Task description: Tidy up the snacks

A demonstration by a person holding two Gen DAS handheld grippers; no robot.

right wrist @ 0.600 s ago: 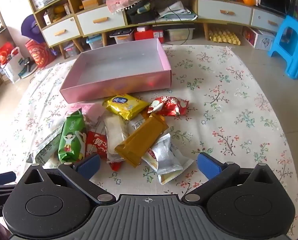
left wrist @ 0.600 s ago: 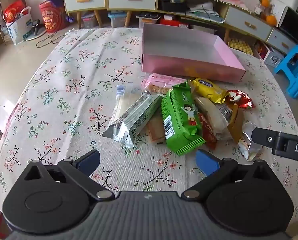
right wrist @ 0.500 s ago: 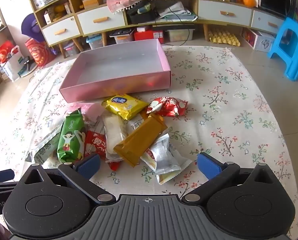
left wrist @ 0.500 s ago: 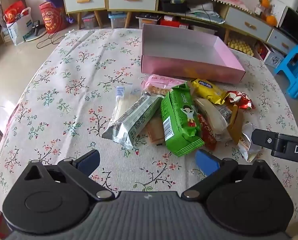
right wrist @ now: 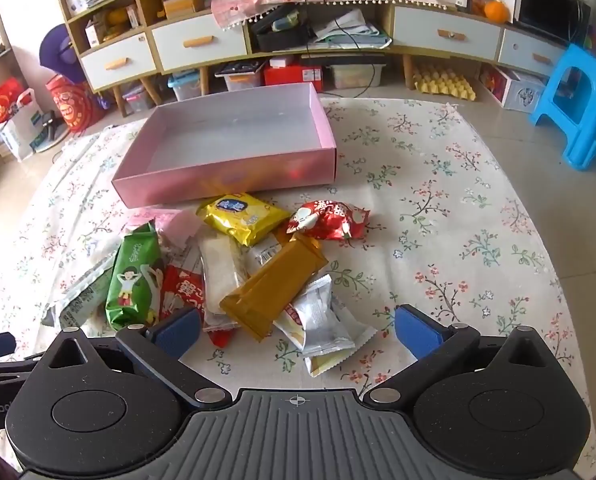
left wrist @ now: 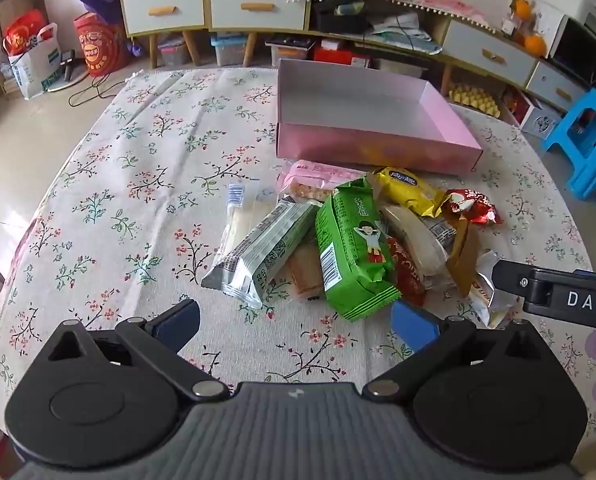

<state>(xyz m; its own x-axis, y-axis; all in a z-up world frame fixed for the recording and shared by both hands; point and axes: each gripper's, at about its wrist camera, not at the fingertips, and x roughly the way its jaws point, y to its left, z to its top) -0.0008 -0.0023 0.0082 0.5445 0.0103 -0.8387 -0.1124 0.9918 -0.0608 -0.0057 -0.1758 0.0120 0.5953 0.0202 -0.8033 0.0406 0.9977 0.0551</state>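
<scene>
A pile of snack packets lies on the floral tablecloth in front of an empty pink box (left wrist: 377,156) (right wrist: 226,178). The pile holds a green packet (left wrist: 353,248) (right wrist: 132,276), a grey packet (left wrist: 262,252), a yellow packet (left wrist: 407,190) (right wrist: 244,216), a red packet (right wrist: 329,220), a gold bar (right wrist: 276,284) and a silver packet (right wrist: 321,320). My left gripper (left wrist: 296,322) is open and empty, just short of the green and grey packets. My right gripper (right wrist: 296,330) is open and empty, with the silver packet and the gold bar's end between its fingers.
The right gripper's body (left wrist: 557,298) juts in at the right of the left wrist view. Behind the table stand drawer cabinets (right wrist: 198,46) and storage bins. A blue stool (right wrist: 577,108) stands on the floor at the right. The table edge curves round at left and right.
Both grippers have moved slightly forward toward the pile. Their jaws stay open. No packet has moved.
</scene>
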